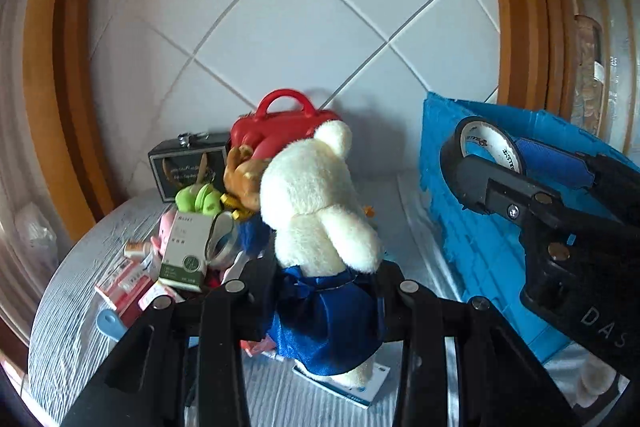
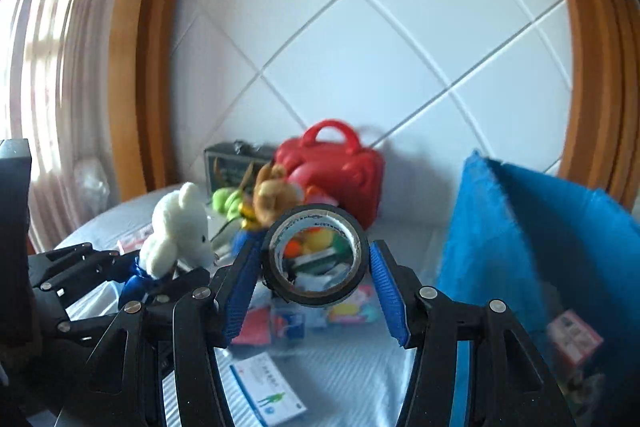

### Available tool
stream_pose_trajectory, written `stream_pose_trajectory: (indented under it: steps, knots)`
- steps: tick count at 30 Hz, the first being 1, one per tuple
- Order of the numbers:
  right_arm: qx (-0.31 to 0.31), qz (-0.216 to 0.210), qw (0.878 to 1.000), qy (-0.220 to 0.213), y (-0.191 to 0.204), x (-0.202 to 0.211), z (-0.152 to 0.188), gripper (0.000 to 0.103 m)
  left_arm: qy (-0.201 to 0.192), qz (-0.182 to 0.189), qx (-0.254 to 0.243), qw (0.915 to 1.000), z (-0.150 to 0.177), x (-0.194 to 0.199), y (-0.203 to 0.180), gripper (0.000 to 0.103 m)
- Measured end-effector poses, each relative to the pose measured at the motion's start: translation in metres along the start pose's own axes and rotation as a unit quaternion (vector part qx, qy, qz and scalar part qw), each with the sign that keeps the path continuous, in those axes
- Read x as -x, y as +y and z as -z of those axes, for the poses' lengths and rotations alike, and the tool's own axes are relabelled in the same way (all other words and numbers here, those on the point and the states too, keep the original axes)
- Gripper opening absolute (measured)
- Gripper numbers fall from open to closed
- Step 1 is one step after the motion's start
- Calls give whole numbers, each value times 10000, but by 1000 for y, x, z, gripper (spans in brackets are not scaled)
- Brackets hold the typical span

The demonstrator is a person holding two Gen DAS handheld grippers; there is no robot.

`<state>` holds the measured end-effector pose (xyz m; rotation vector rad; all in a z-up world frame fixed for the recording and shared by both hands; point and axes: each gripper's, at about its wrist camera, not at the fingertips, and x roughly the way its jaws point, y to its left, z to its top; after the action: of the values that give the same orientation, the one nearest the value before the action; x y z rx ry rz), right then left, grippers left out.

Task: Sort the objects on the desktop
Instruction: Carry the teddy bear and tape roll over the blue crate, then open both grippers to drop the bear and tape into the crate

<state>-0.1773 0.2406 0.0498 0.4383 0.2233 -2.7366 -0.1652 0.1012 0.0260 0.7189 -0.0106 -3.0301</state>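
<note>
Gripping white teddy [image 1: 316, 195]: left claw [image 1: 320, 287] | right claw [image 2: 316, 275] clamps tape roll [image 2: 316, 259] | blue bin [image 2: 540, 247] rim near

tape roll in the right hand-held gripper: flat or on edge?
On edge. The tape roll sits between the right hand-held gripper fingers with its open core facing the camera; clutter on the table shows through the hole.

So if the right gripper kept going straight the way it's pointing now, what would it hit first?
Probably the pile of toys and small boxes on the table, just in front of the red case. The right gripper holds a tape roll; depth is uncertain.
</note>
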Motion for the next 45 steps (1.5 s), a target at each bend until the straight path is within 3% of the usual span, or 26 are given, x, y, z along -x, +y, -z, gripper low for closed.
stream_pose_trajectory:
  steps: [8,15,18,20,23,27,34,40,45]
  knots:
    - [-175,1029,9932,-524,-70,68,-19,55,-637,646,-438,9949,-50,28,-81,36]
    - [-328,1847,9817,-322,-156,93,-27,55,-679,1210,-835,9868,-93,30,-170,36]
    - [-314,2233,9742,-25,-198,95,-35,55,-365,1496,-878,9842,-112,16,-208,36]
    - [-279,2375,9697,499,-231,83,-38,55,11,1714,-893,9811,-125,-4,-232,36]
    - [-360,2173,9685,1163,-272,57,-39,55,573,1810,-1053,9762,-141,-40,-266,36]
    - [-419,2029,9528,2218,-319,19,-28,55,1532,2057,-1061,9607,-148,-95,-303,36]
    - [-600,1504,9124,3760,-363,-35,32,55,2716,1643,-1347,9387,-107,-171,-348,36]
    - [-766,1287,8960,4180,-374,-56,54,55,3365,1708,-1358,9161,-75,-192,-351,37]
    - [-913,1214,8905,4289,-387,-70,64,55,3530,1694,-1213,9121,-68,-197,-345,38]
